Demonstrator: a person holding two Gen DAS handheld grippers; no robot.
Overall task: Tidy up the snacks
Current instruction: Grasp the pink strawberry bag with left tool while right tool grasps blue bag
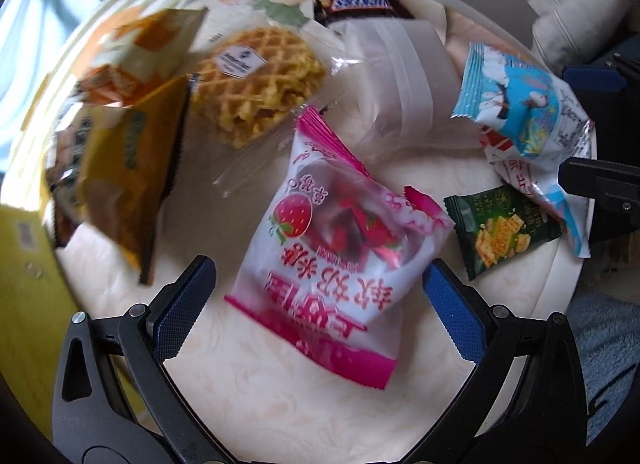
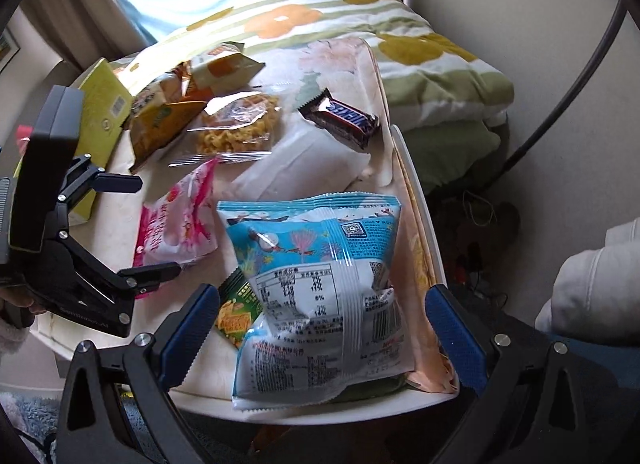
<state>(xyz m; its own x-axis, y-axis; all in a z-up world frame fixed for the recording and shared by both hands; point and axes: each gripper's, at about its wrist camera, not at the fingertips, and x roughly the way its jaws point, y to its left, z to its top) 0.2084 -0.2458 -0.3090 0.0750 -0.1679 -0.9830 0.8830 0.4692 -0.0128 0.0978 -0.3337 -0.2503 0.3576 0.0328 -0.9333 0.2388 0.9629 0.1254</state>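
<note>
Snacks all over the table (image 1: 280, 404) — left gripper (image 1: 320, 296) spread around the pink strawberry bag (image 1: 332, 248), right gripper (image 2: 320, 328) wide open at the blue bag (image 2: 320, 284).

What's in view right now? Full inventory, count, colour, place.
pink strawberry packet: 1, pink and white, table centre, between the left gripper's fingers
blue packet: 1, light blue and white, table's right edge, between the right gripper's fingers
green cracker packet: 1, dark green, partly under the blue packet
waffle pack: 1, golden in clear wrap, far centre
Snickers bar: 1, brown, far side
white packet: 1, translucent white, beside the Snickers bar
orange-yellow bags: a few, far left, count unclear
yellow box: 1, left edge
table: 1, cream
left gripper: open
right gripper: open
</note>
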